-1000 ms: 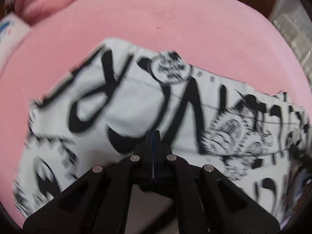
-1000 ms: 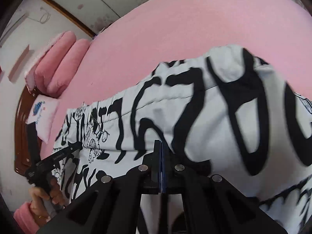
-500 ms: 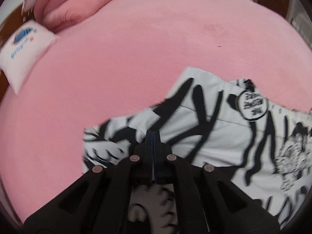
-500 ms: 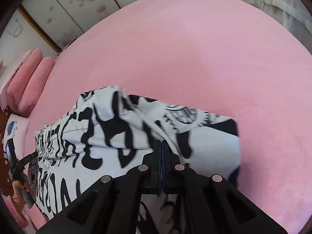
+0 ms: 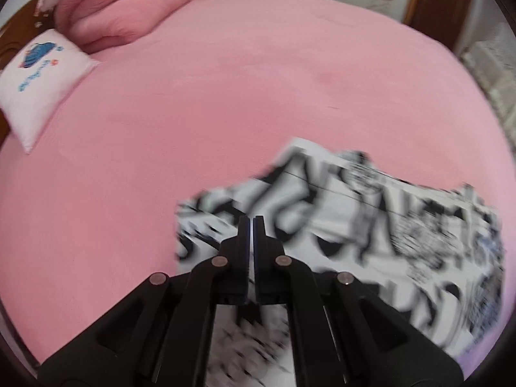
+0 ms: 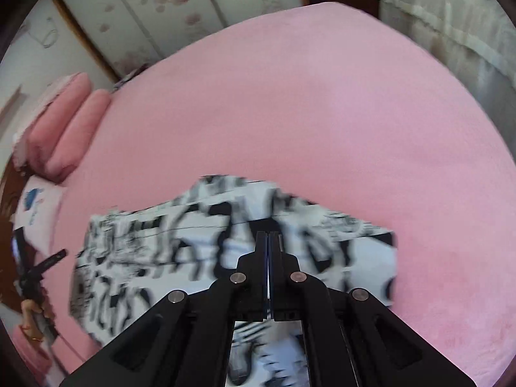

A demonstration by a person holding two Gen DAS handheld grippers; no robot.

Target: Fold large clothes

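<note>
a: left black two-finger gripper?
b: jaws pressed together, nothing seen between the tips; poised above the near left edge of the white garment with black graffiti print; print blurred

a: right black two-finger gripper?
b: closed too, no cloth visibly pinched; over the middle of the same garment

a: garment's place?
b: lying on the pink bedsheet, near side; well apart from the pink bolster pillows and the small white cushion with blue print at the head end
</note>
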